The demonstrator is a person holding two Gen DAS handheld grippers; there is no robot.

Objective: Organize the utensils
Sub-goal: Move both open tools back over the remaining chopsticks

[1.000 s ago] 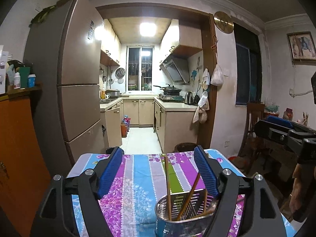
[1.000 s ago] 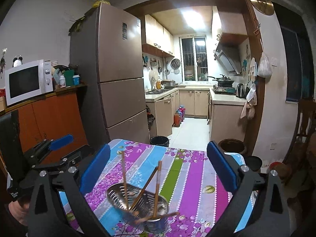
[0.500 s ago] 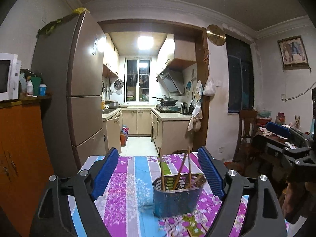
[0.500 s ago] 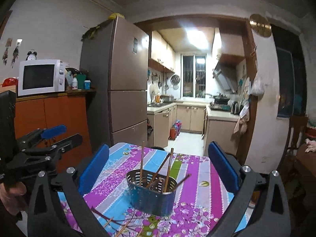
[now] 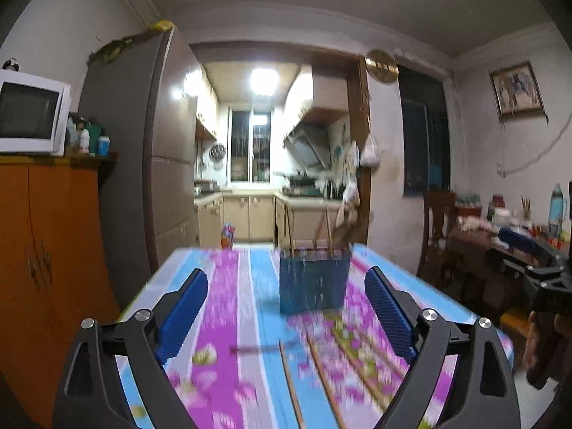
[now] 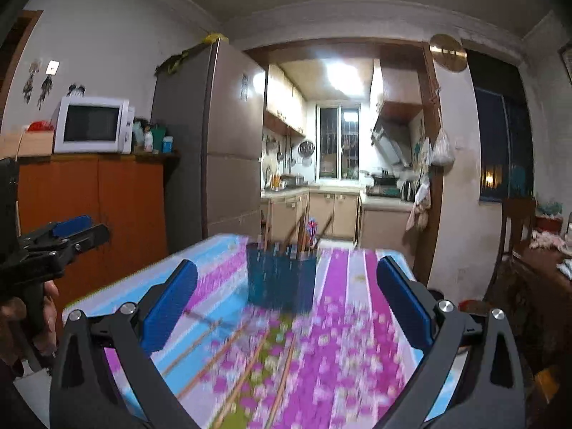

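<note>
A metal utensil holder stands upright on the striped floral tablecloth, with several chopsticks sticking out of it. It also shows in the right wrist view. More chopsticks lie loose on the cloth in front of it, also in the right wrist view. My left gripper is open and empty, short of the holder. My right gripper is open and empty, short of the holder too. Both views are blurred.
An orange cabinet with a microwave stands to the left, beside a tall fridge. A wooden chair and a cluttered side table are to the right. The kitchen lies beyond the table's far edge.
Both grippers have pulled back and dropped lower, so the holder now looks farther away and loose chopsticks on the cloth have come into view. Both stayed open.
</note>
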